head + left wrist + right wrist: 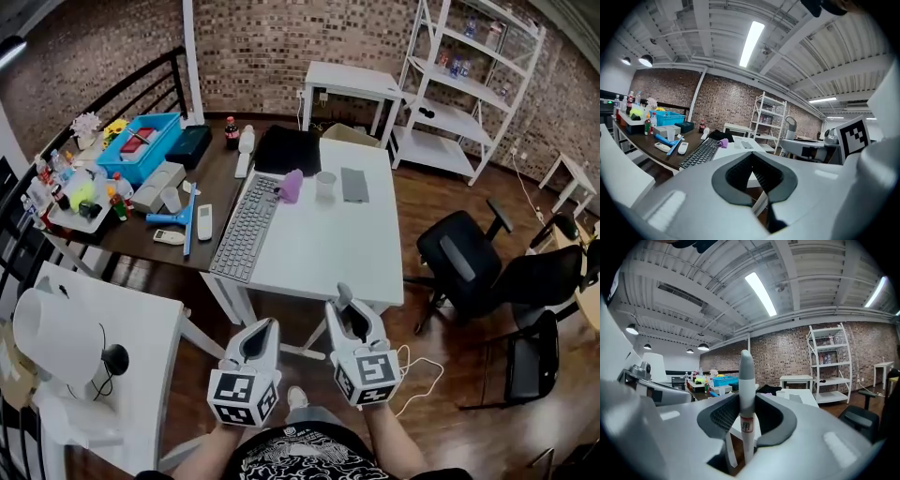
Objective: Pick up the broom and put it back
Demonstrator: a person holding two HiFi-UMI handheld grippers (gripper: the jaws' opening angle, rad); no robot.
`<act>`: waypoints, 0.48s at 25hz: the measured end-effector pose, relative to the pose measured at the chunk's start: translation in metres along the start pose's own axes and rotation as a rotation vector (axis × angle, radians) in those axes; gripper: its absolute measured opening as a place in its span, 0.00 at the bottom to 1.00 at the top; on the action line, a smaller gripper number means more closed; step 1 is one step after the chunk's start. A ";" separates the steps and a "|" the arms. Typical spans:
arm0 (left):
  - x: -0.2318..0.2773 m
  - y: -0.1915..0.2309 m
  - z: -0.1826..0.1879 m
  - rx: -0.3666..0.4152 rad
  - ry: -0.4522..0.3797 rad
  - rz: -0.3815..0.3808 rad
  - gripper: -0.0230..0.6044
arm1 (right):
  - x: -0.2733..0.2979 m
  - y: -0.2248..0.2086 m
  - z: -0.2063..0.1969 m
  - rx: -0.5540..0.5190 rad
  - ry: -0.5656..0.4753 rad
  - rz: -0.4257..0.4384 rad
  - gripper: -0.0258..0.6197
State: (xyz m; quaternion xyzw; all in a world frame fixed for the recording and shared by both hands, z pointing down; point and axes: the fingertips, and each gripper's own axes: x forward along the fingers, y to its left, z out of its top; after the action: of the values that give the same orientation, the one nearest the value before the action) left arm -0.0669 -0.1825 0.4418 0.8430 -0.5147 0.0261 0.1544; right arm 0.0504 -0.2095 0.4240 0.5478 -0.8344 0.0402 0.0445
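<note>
Now carry step: right gripper (349,317) clamped partway shut on grey-white broom handle (746,380). Handle upright between jaws, at 6 o'clock of white desk (319,246); broom head unseen. Left gripper (259,339) jaws together, empty. Next, likely: take broom to storage spot, none identifiable. Blue bin (120,171) at 10 o'clock holds red item; white tray (67,223) at 9 o'clock holds bottles.

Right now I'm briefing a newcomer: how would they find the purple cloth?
Find the white table in mid-room. At the far end of the grey keyboard, beside a white cup, lies the purple cloth, the only purple thing there.
</note>
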 end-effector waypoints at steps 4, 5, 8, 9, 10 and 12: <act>-0.012 -0.014 0.014 0.025 -0.042 -0.022 0.04 | -0.024 0.004 0.012 -0.003 -0.014 -0.013 0.19; -0.015 -0.016 0.016 0.026 -0.051 -0.027 0.04 | -0.029 0.006 0.014 -0.005 -0.016 -0.017 0.19; -0.023 -0.024 0.019 0.020 -0.072 -0.046 0.04 | -0.046 0.012 0.017 -0.006 -0.025 -0.029 0.19; -0.025 -0.027 0.019 0.020 -0.077 -0.053 0.04 | -0.051 0.012 0.018 -0.007 -0.029 -0.035 0.19; -0.027 -0.030 0.019 0.021 -0.080 -0.060 0.04 | -0.057 0.013 0.018 -0.008 -0.033 -0.042 0.19; -0.030 -0.036 0.016 0.021 -0.079 -0.072 0.04 | -0.067 0.013 0.018 -0.009 -0.035 -0.055 0.19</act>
State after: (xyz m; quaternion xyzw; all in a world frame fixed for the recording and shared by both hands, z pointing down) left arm -0.0514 -0.1458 0.4123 0.8629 -0.4895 -0.0072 0.1258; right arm 0.0648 -0.1452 0.3983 0.5712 -0.8197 0.0255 0.0335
